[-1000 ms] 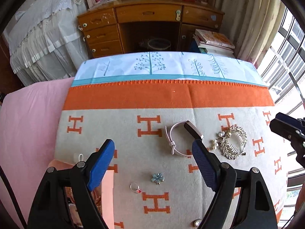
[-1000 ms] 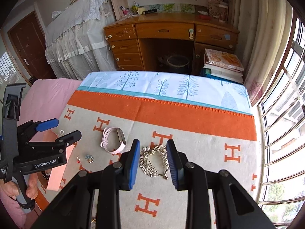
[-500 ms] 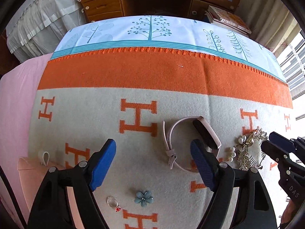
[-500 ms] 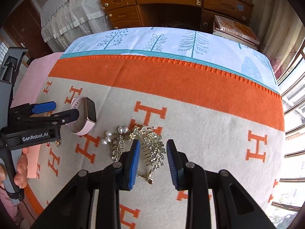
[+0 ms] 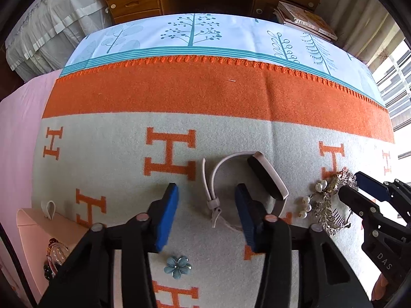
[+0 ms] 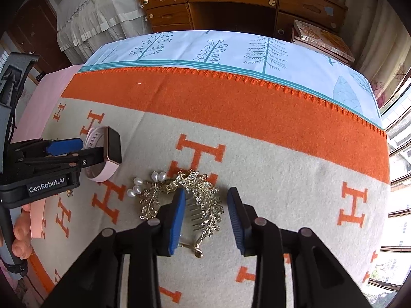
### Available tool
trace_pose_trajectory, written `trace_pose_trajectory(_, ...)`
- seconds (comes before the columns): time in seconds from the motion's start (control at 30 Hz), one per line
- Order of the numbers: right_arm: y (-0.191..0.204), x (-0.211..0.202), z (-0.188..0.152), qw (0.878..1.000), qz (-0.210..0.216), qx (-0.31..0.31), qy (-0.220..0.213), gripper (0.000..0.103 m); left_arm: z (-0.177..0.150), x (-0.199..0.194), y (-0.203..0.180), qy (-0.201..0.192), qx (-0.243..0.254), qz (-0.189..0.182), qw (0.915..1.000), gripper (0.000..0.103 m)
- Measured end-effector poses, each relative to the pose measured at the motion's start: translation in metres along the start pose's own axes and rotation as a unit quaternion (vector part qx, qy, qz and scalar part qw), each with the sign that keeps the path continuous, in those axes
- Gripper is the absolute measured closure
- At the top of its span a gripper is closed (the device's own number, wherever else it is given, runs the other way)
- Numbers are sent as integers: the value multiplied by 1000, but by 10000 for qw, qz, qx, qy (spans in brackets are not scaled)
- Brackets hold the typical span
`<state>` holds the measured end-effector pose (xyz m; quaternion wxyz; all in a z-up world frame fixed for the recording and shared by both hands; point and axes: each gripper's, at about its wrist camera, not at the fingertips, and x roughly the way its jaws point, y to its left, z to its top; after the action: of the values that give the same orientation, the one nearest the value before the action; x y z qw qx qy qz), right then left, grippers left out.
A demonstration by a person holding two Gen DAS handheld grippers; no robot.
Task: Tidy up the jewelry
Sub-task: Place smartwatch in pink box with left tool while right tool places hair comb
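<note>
Hovering low over a cream blanket (image 5: pixel 108 138) patterned with orange H letters, two hand-held grippers each straddle a piece of jewelry. The left gripper (image 5: pixel 206 211) has its blue pads spread, with the buckle side of a pink smart band (image 5: pixel 267 177) lying between them; the band rests on its edge as a loop, screen side toward the right pad. The right gripper (image 6: pixel 205 218) is also spread, its pads either side of a gold rhinestone hair comb (image 6: pixel 203 197) trimmed with small pearls (image 6: pixel 137 187). Neither tool grips anything yet.

A blue flower piece (image 5: pixel 177 266) lies on the blanket just below the left gripper. At the left edge sits a pink box (image 5: pixel 33 225) with some beads inside, likely where the pieces belong.

Several things could go wrong. The comb is flat, spiky and irregular, so closing on it may catch only a leaf or the teeth, and it could tilt, slip out or snag the woolly blanket as it lifts. The band is a springy loop; squeezing it across the strap may flatten it or make it pop sideways. The two tools work close together, the left one's tip just beside the pearls, so moving both at once risks a knock that scatters the comb.
</note>
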<state>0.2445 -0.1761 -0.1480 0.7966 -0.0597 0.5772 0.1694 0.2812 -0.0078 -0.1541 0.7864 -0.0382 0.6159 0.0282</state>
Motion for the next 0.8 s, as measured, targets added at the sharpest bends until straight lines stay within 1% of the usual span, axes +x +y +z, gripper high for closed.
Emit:
trace_pose_trajectory(0.03,1,0,0,10000,-2,-3,4,69,0,-1,-1,14,13,-25,10000,94)
trace_pose_trajectory(0.07,1,0,0,10000,-2,-6,15,69,1,-1,-3,61,-9,-89,9999,95)
trace_pose_trajectory(0.1,1,0,0,10000,-8,7,25,74,0,-1,-6,78,-41,-124,9999,95)
trace_pose_trajectory(0.2,1,-1,-2,10000,-30,62,42,74,-2,-2,-9,55,-69,-156,9998,95)
trace_pose_trajectory(0.37,-3,-11,-6,9996,-3,291,-61,74,-12,-15,-4,-4,-136,-358,9993,96)
trace_pose_trajectory(0.63,9,-52,-15,9985,56,334,-420,75,-35,-67,11,-371,-84,-570,9976,96)
trace_pose_trajectory(0.73,20,-68,-18,9981,79,271,-555,75,-48,-92,23,-543,-95,-622,9965,96)
trace_pose_trajectory(0.8,31,-79,-20,9977,81,203,-645,75,-58,-107,37,-654,-125,-637,9957,96)
